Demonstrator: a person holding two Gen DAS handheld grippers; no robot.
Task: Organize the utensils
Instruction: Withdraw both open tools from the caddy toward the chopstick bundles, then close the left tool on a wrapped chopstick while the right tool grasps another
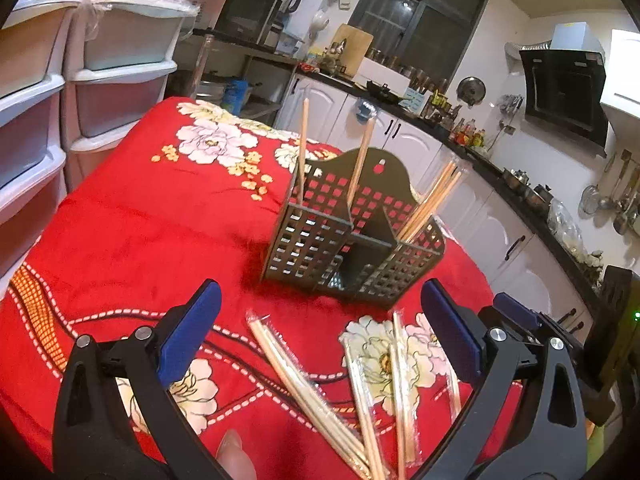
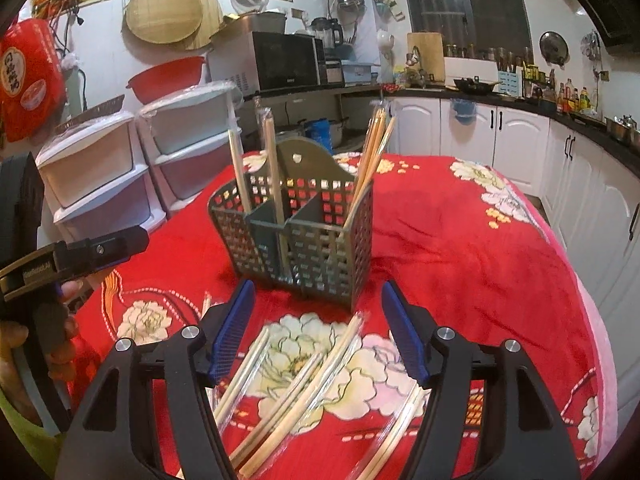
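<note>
A dark slotted utensil holder (image 1: 352, 236) (image 2: 296, 232) with three compartments stands on the red flowered tablecloth (image 1: 152, 224) (image 2: 460, 240). Chopsticks stand in each compartment, a bundle (image 1: 432, 200) (image 2: 376, 148) in one end. Several plastic-wrapped chopstick pairs (image 1: 320, 396) (image 2: 296, 392) lie on the cloth in front of it. My left gripper (image 1: 320, 328) is open and empty above the loose pairs. My right gripper (image 2: 316, 332) is open and empty above them too, and shows at the right of the left wrist view (image 1: 516, 312).
White plastic drawer units (image 1: 100, 80) (image 2: 120, 176) stand beside the table. White kitchen cabinets (image 1: 500, 232) (image 2: 560, 152) with a cluttered dark counter run behind. The table edge (image 2: 592, 320) curves at the right. The left gripper body (image 2: 52, 260) is at the left of the right wrist view.
</note>
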